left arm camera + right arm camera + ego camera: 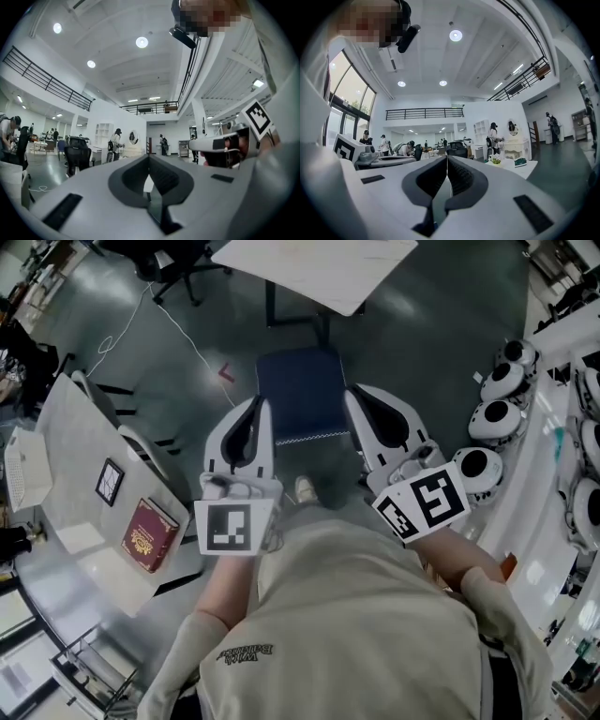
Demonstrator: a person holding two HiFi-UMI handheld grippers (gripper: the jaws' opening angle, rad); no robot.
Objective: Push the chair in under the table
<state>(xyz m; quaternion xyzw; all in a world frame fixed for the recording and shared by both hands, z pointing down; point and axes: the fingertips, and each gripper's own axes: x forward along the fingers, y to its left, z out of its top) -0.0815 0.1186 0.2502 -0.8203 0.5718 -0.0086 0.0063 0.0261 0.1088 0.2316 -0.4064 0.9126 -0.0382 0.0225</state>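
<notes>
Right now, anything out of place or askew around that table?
Only the blue chair: it stands pulled out on the floor, its seat short of the near edge of the white table rather than tucked under. The table also sits at an angle to the chair. Nothing looks spilled or damaged.

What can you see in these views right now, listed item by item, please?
Chair: one, dark blue, ahead of the grippers.
Table: one, white, beyond the chair.
Side table: one, pale grey, at left.
Book: one, red, on the side table.
Framed card: one, black-edged, on the side table.
Office chair: one, black, far left.
Round pods: at least four, white with black centres, at right.
Left gripper: one, white, jaws shut, empty.
Right gripper: one, white, jaws shut, empty.
</notes>
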